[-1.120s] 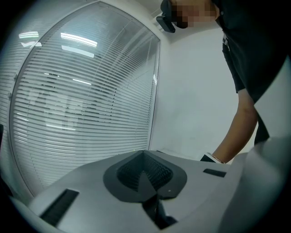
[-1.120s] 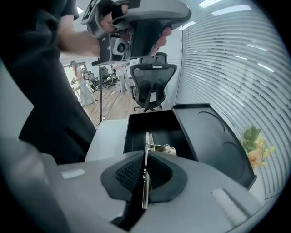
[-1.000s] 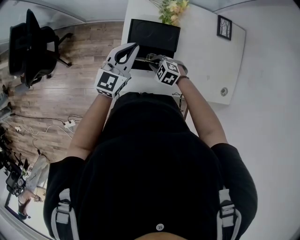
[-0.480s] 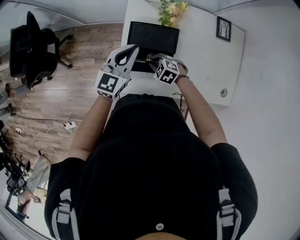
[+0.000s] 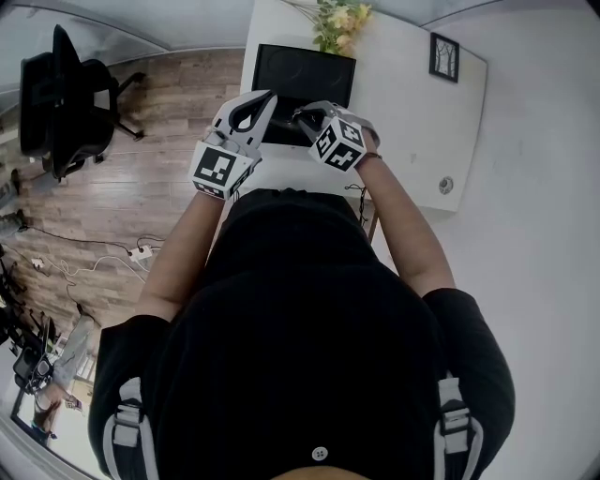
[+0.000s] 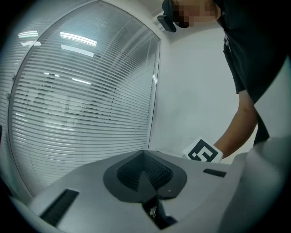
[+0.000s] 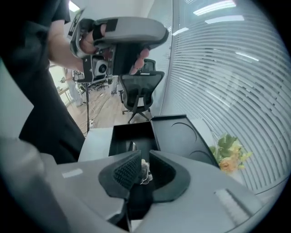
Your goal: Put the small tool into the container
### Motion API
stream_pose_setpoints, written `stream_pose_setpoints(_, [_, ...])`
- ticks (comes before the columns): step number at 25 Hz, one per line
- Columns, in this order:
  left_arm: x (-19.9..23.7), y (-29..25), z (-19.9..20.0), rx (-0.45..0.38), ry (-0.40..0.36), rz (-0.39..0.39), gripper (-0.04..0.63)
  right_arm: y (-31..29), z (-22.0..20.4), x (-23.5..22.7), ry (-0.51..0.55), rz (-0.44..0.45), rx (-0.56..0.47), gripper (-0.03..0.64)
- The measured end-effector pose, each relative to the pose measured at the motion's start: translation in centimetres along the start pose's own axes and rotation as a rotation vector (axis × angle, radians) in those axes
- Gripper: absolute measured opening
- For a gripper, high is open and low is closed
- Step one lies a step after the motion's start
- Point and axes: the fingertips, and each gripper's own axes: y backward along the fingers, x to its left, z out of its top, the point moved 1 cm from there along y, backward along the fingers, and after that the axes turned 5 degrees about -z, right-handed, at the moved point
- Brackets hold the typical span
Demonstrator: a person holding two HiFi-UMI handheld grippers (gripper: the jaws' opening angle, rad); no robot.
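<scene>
A black open container (image 5: 302,73) sits on the white table (image 5: 403,112); in the right gripper view its box (image 7: 119,135) lies just ahead of the jaws, with the lid (image 7: 181,134) folded back to the right. My right gripper (image 7: 144,155) (image 5: 302,113) hovers at the box's near edge, shut on the small pale metallic tool (image 7: 144,171) between its pads. A thin object (image 7: 133,146) stands inside the box. My left gripper (image 5: 264,97) (image 6: 144,153) is shut on nothing and tilted up toward the window blinds, to the left of the right gripper.
A bunch of yellow flowers (image 5: 339,19) (image 7: 228,154) lies behind the container. A small framed picture (image 5: 444,56) stands at the table's right. A black office chair (image 5: 66,98) (image 7: 141,91) is on the wood floor to the left. The table's left edge runs close by the left gripper.
The right gripper has lifted and turned slightly, bringing its tip nearer the container's front edge. The left gripper has hardly moved.
</scene>
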Motion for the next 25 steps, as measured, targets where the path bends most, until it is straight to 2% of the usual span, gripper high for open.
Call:
stream_pose_setpoints(6, [-0.5, 0.1, -0.2, 0.014, -0.009, -0.009, 0.008, 4.0, 3.1, -1.2, -0.117, -0.059, -0.153, 0.063])
stream_pose_setpoints(11, [-1.0, 0.1, 0.7, 0.008, -0.02, -0.032, 0.008, 8.0, 5.7, -2.7, -0.229, -0.132, -0.317, 0.018])
stream_pose_setpoints(15, [-1.5, -0.2, 2.2, -0.015, -0.035, -0.055, 0.008, 11.2, 7.7, -3.8, -0.274, -0.193, -0.427, 0.012])
stream_pose_setpoints(19, [-2.0, -0.1, 2.5, -0.004, -0.045, -0.076, 0.008, 14.8, 9.7, -4.5, -0.321, -0.242, -0.55, 0.011])
stream_pose_setpoints(25, [-2.9, -0.6, 5.8, -0.062, -0.06, -0.098, 0.008, 19.4, 12.1, -5.3, -0.351, -0.293, -0.709, 0.011])
